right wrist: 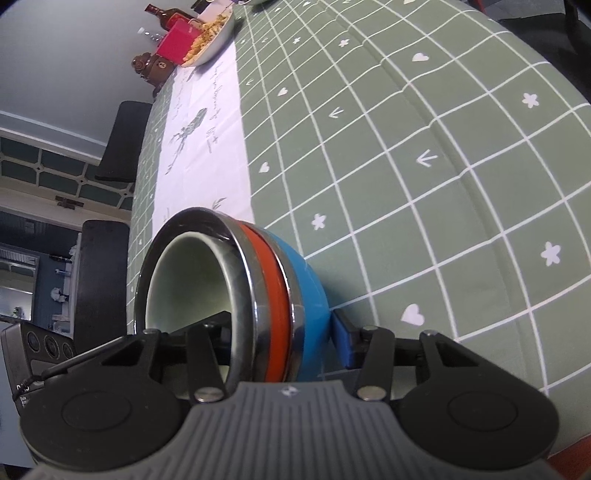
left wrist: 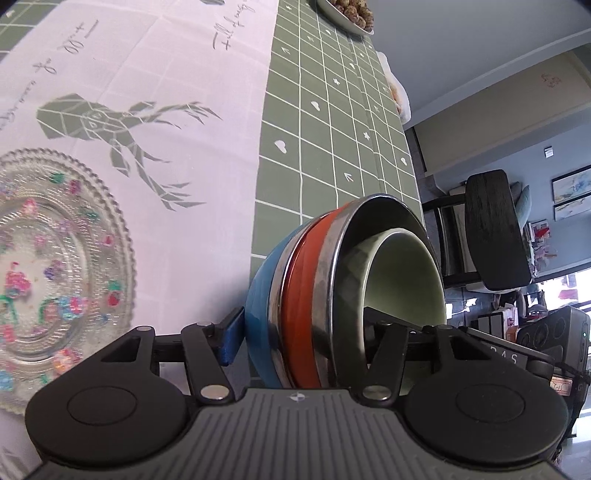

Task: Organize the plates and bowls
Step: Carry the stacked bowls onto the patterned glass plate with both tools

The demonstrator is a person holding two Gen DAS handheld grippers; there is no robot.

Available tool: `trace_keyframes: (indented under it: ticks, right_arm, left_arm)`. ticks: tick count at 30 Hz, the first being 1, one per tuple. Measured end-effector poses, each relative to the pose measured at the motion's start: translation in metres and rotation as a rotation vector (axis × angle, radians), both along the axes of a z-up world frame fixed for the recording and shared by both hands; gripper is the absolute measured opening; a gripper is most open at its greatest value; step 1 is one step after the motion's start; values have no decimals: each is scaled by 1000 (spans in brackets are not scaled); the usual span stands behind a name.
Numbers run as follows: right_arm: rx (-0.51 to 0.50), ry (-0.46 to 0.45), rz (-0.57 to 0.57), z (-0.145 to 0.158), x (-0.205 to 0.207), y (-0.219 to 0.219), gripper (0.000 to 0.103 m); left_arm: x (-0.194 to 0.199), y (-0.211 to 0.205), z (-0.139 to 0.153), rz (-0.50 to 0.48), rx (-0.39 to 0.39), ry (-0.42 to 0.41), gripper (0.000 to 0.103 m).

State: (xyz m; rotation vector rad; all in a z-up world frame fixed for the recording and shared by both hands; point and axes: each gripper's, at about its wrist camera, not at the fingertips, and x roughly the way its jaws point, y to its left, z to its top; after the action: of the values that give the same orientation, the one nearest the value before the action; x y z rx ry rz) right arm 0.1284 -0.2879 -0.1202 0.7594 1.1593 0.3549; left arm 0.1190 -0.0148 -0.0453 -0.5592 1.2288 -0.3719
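Note:
A nested stack of bowls (left wrist: 306, 295), blue outermost, then orange, a steel one and a pale green one innermost, stands on the green checked tablecloth (left wrist: 332, 122). My left gripper (left wrist: 303, 332) is shut on the stack's rim, one finger outside against the blue bowl, one inside the green bowl. My right gripper (right wrist: 280, 332) is shut on the opposite side of the same stack (right wrist: 258, 295) the same way. A clear glass plate (left wrist: 55, 266) with a coloured flower pattern lies on the white runner to the left of the stack.
A dish of food (left wrist: 347, 14) sits at the far end of the table. Another food dish (right wrist: 210, 37), a pink box (right wrist: 177, 44), a bottle (right wrist: 166, 14) and a brown figure (right wrist: 151, 70) stand at the other end. Dark chairs (left wrist: 495, 229) flank the table.

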Motion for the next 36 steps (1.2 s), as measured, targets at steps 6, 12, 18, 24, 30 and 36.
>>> trace_keyframes:
  ticks: [6,12,18,24,30,36]
  right_arm:
    - [38,-20,41,18,4,34,47]
    - [-1,-68,107,52,17,85,47]
    - [-5,-34,165,43,27,136,47]
    - [-6,5,225,25,29,168,47]
    - [-36,16,267,18,31,189,47]
    - [-63,8,265,13,34,195,47]
  left_arm:
    - [-4,35,29,33,36,-28,64]
    - [-7,85,47,130,-4,-59,64]
    - [-17,129,37,248,-1,-22,63]
    - [-29,158,18,300,-7,13,63]
    - [-39,180,4,341,-41,31,63]
    - [-39,185,-8,353,-70,44,63]
